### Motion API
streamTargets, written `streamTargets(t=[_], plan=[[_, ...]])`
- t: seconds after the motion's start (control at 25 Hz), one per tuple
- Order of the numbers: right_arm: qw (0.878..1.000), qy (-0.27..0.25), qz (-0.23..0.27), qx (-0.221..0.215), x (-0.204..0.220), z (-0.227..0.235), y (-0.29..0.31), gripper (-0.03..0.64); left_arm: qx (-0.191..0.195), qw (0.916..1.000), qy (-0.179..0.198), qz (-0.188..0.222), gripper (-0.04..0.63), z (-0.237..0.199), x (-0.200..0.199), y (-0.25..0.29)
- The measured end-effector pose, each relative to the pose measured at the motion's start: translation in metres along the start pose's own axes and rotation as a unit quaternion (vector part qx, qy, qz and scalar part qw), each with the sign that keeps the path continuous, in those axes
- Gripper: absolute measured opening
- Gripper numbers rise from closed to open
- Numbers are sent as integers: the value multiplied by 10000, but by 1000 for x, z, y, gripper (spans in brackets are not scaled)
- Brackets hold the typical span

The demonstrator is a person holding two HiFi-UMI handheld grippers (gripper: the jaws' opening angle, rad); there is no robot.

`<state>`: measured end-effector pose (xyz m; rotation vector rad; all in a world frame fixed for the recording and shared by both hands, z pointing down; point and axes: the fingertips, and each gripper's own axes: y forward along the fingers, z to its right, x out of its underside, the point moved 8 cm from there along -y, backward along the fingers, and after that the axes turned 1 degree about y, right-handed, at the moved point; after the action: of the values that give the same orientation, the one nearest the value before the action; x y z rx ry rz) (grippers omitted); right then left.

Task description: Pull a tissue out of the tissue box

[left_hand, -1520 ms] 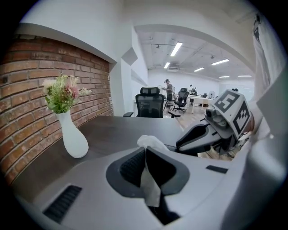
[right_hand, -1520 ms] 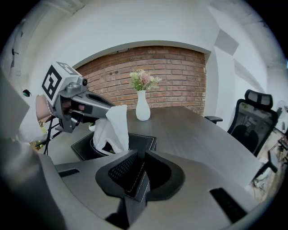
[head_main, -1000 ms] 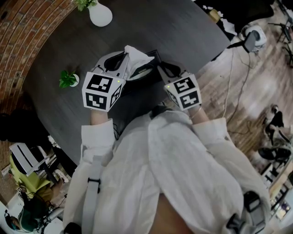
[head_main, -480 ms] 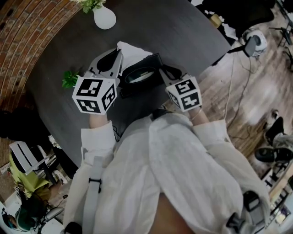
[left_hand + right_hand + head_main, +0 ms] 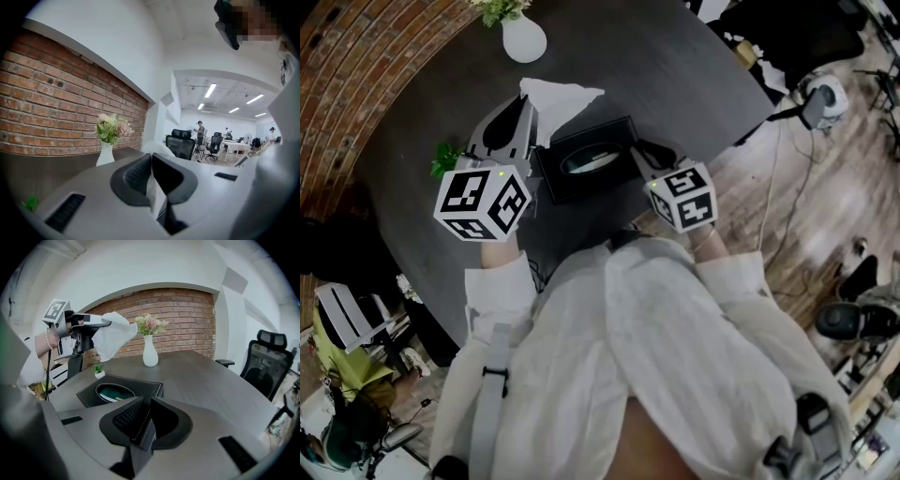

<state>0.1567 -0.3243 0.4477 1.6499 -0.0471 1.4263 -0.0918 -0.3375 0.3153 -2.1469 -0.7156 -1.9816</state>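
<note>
A black tissue box (image 5: 581, 159) with an oval opening lies on the dark round table (image 5: 675, 66). My left gripper (image 5: 528, 105) is shut on a white tissue (image 5: 560, 97) and holds it in the air, up and to the left of the box and clear of the opening. In the left gripper view the tissue (image 5: 157, 199) is pinched between the jaws of the left gripper (image 5: 151, 161). My right gripper (image 5: 146, 411) is shut on the near corner of the tissue box (image 5: 123, 389). From there I see the left gripper (image 5: 84, 329) with the tissue (image 5: 114, 335) hanging from it.
A white vase with flowers (image 5: 523, 37) stands at the table's far side, a small potted plant (image 5: 442, 159) left of the box. A brick wall (image 5: 187, 324) lies behind the table. Office chairs (image 5: 268, 366) and cables lie on the wooden floor (image 5: 825, 187) to the right.
The left gripper has risen and swung up and left, drawing the tissue fully out of the box opening. The right gripper has stayed on the box.
</note>
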Motion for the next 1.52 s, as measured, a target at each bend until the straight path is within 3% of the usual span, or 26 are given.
streamTargets(t=[0.48, 0.72, 1.16, 1.52], plan=[[9999, 91, -62, -101, 0, 1, 0, 49, -94, 9963, -495, 700, 11, -3, -7, -22], [9995, 164, 209, -157, -14, 1, -7, 48, -126, 9947, -715, 734, 11, -4, 2, -26], [9916, 77, 1143, -594, -59, -18, -28, 21, -144, 9908, -1154, 696, 11, -1, 22, -39], [9831, -74, 1452, -1110, -82, -38, -36, 6, -57, 9911, -1162, 647, 11, 2, 31, -51]])
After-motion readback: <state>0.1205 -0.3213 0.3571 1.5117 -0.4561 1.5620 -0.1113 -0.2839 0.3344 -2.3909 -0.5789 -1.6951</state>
